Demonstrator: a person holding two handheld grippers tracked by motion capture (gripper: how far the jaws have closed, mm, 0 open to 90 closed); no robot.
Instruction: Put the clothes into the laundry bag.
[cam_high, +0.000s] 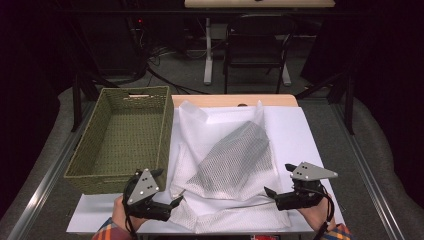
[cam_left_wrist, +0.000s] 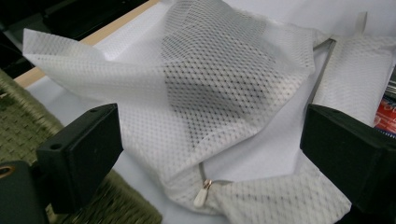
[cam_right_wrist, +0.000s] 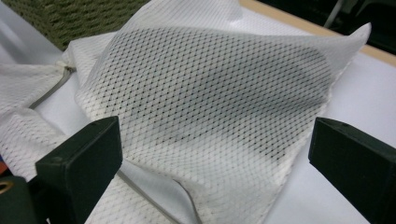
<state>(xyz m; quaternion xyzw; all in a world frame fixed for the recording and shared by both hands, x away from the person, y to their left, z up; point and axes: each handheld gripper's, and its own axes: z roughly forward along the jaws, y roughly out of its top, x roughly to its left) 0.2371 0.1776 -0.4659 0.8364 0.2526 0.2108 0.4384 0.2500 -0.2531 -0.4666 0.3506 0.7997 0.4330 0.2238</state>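
A white mesh laundry bag lies crumpled across the middle of a white-covered table in the high view, its central part humped up so a darker grey patch shows through the netting. Just left of it, in the centre-left of the frame, stands an olive-green woven basket, its right wall touching the bag's edge.

At the lower left of the high view, the left gripper sits at the table's near edge, jaws spread wide and holding nothing, pointing right toward the bag's near corner. At the lower right, the right gripper likewise has its jaws wide apart with nothing between them, aimed left at the bag's right edge. A hand and plaid sleeve come in at the bottom edge behind the left gripper.

The left gripper view shows the bag filling the centre of the frame between the two black jaws, with a small zipper pull lying at the bottom centre where the zip line ends; the basket's weave runs along the lower left. The right gripper view looks across the raised mesh, with a grey zip line at the left and the basket in the upper left corner.
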